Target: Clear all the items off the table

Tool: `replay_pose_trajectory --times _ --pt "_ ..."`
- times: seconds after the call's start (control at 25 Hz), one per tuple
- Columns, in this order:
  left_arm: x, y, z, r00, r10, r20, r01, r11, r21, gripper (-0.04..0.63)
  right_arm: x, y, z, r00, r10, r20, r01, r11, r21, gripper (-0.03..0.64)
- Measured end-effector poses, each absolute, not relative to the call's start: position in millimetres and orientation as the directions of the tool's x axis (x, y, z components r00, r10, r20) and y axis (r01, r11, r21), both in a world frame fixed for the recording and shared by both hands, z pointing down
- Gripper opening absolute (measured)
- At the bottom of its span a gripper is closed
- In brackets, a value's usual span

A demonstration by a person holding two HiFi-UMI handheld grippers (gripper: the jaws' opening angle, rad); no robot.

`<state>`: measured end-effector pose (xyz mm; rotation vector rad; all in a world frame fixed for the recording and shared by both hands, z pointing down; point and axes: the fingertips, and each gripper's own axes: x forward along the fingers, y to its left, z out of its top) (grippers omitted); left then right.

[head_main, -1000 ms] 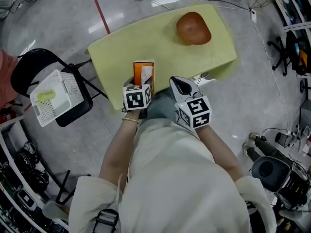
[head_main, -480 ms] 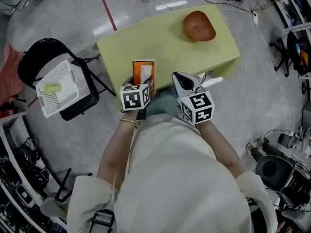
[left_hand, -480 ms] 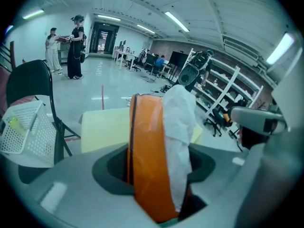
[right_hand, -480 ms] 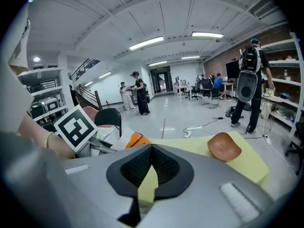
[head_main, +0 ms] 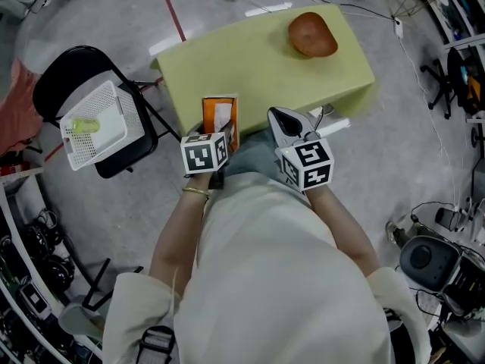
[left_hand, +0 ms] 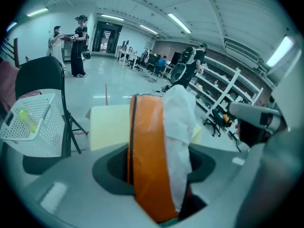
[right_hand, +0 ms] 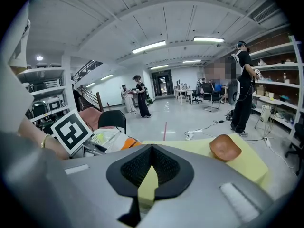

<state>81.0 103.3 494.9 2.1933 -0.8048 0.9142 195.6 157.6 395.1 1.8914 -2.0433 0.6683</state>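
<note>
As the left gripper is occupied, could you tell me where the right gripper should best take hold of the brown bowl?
Probably its near rim: the bowl sits open side up and shallow, so bring the right gripper down from that side, one jaw inside, one outside.

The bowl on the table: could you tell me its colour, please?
Reddish-brown bowl, clearest in the head view.

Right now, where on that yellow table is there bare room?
Almost all the table is bare, left of the brown bowl in its far right corner. Only the near edge is crowded, by the tissue pack.
</note>
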Motion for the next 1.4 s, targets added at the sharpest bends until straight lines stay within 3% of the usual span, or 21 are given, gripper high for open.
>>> replay_pose_trajectory --times 0.64,1.04,1.4 --pt "20 120 461 0.557 -0.380 0.738 -0.780 -0.545 0.308 0.265 139 153 382 -0.213 -0.860 0.465 -0.975 0.154 -0.160 -0.006" --pt "-54 99 454 0.491 -0.476 0.730 -0.856 -0.419 0.303 0.265 68 116 385 -0.350 -0.814 0.463 -0.937 0.309 -0.164 -0.006" --pt "-111 62 454 0.473 -0.495 0.729 -0.873 -0.377 0.310 0.265 12 68 383 -0.376 -0.802 0.464 -0.926 0.342 -0.159 -0.006"
